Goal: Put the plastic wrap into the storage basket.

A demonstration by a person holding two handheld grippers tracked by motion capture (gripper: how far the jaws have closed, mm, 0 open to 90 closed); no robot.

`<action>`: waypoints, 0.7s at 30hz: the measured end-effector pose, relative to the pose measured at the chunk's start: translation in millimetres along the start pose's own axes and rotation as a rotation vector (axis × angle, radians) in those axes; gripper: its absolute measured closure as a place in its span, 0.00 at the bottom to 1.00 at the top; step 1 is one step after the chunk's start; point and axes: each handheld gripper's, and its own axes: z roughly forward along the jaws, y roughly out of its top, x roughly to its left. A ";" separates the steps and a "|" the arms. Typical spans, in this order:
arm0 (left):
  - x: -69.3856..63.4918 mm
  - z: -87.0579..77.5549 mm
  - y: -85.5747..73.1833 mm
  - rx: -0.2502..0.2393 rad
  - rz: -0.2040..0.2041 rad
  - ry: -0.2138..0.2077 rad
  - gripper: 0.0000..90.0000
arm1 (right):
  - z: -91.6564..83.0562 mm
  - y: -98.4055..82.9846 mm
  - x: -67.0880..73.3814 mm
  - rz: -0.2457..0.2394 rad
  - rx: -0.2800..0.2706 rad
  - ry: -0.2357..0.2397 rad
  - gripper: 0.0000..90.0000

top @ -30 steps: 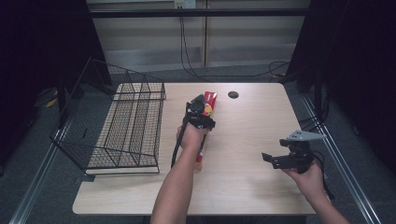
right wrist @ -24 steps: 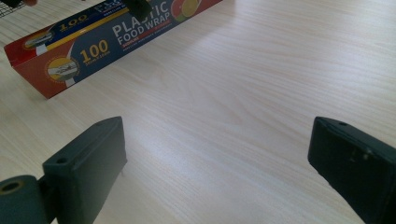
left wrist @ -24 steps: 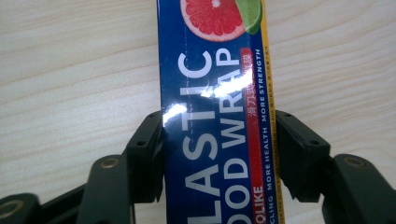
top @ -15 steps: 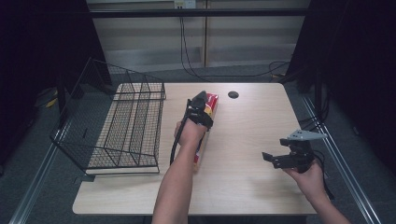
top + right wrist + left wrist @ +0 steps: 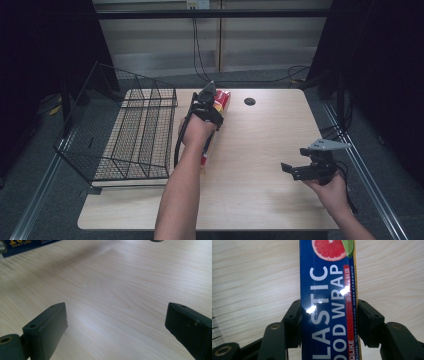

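Wood table open btwn wrap box, right gripper.

Dim surroundings, glare on box

Black wire basket on wooden table, left side; round hole near far edge.

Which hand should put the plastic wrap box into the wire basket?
Probably the left. The left gripper already has its jaws against both sides of the plastic wrap box, right beside the wire basket. The right gripper is open, far across the table.
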 end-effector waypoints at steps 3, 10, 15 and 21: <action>3.2 -10.2 1.1 -0.003 0.000 0.000 0.51 | 0.3 -0.1 0.5 -0.006 -0.003 0.002 0.04; 11.8 -29.4 1.8 -0.007 -0.009 0.022 0.51 | 0.7 0.4 1.7 -0.022 -0.014 0.012 0.03; 18.7 -41.5 1.9 -0.002 -0.020 0.015 0.51 | -0.4 0.8 2.2 -0.023 -0.020 0.016 0.03; 24.4 -57.0 2.8 -0.005 -0.035 0.020 0.51 | -0.3 0.8 2.0 -0.023 -0.018 0.016 0.03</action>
